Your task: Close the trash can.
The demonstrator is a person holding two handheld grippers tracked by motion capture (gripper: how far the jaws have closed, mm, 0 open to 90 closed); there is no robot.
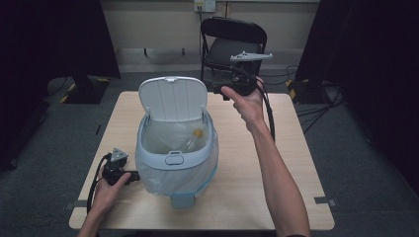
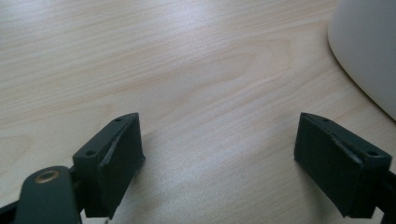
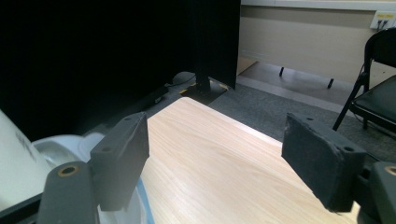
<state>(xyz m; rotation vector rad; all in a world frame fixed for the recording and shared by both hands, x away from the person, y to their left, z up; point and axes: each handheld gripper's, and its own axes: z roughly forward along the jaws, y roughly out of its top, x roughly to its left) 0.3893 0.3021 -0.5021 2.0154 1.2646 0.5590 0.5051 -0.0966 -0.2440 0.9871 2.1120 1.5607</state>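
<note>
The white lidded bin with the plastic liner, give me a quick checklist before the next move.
1. Lid of the white plastic bin up: ok.
2. Clear bottle with yellow cap inside the liner: ok.
3. Left gripper open, empty, low over the wooden table: ok.
4. Right gripper open, empty: ok.
5. Right gripper lined up with the lid: not ok, held off to its side.
6. Liner seated all round the rim: cannot tell.

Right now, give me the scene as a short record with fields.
bin: white bin mid-table, bag-lined
lid: lid open, standing up at the back
inside: clear bottle with yellow cap
left gripper: left gripper open, low over the table, left of the bin
right gripper: right gripper open, raised behind and right of the bin
</note>
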